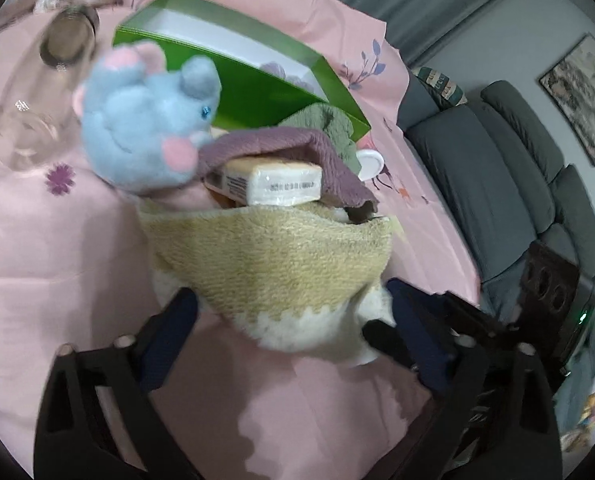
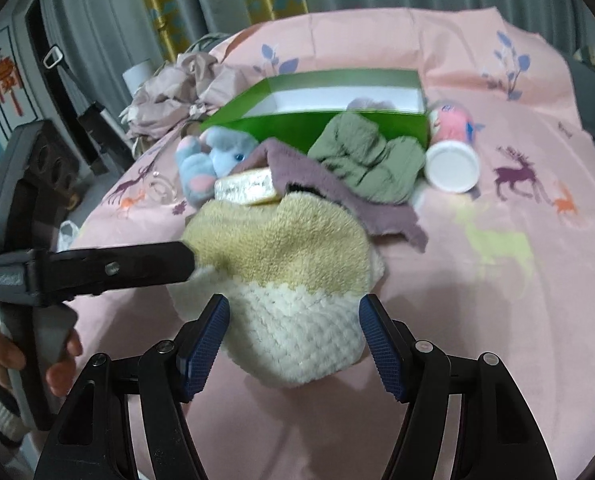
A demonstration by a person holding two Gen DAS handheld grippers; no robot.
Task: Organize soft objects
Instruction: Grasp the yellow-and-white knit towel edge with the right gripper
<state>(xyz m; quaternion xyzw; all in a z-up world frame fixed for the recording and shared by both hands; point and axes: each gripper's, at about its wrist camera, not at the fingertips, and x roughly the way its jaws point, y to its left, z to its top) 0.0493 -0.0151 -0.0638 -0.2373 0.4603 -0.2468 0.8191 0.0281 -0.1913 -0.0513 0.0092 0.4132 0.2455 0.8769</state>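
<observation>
Both sets of jaws stand wide around the fuzzy cream-and-tan knitted hat (image 2: 293, 280), right gripper (image 2: 293, 344) at its white crown, left gripper (image 1: 293, 344) alongside, neither pinching. Close squarely, then lift toward the open green cardboard box (image 2: 297, 120) just behind.

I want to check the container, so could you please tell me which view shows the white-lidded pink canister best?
The right wrist view: the white-lidded pink canister lies on its side in full. The left wrist view shows only its lid.

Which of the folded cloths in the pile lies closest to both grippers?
The tan-and-cream towel. It sits at the front of the pile, between the open fingers of the right gripper; the mauve cloth and green cloth lie farther back, toward the green box.
</observation>
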